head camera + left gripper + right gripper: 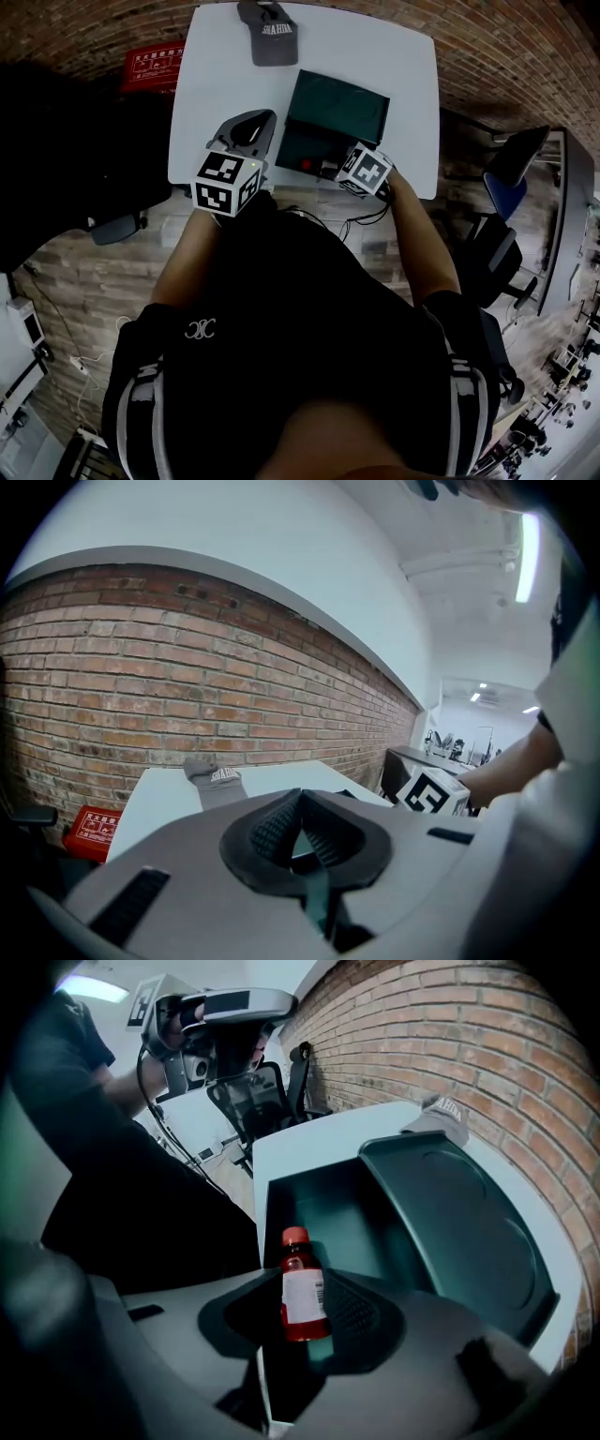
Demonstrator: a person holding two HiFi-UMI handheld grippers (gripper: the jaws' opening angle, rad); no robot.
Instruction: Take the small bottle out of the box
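Right gripper [298, 1327] closest: fingers half wide, small bottle [302, 1290] right between them, not squeezed as far as I see. Bottle sits in box [323, 1206], near front wall, standing tall, red cap on top, long side across my squeeze. Left gripper [300, 808] off to side, well apart, tips together, holding nothing. Next, I think: pinch, lift straight up.

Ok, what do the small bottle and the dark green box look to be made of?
Small bottle: probably clear glossy plastic; red contents show through above a white label, likely paper, under a red cap. Box: dark green, smooth, satin sheen, likely moulded plastic; its open lid has rounded edges and a shallow pressed circle. Painted metal can't be ruled out.
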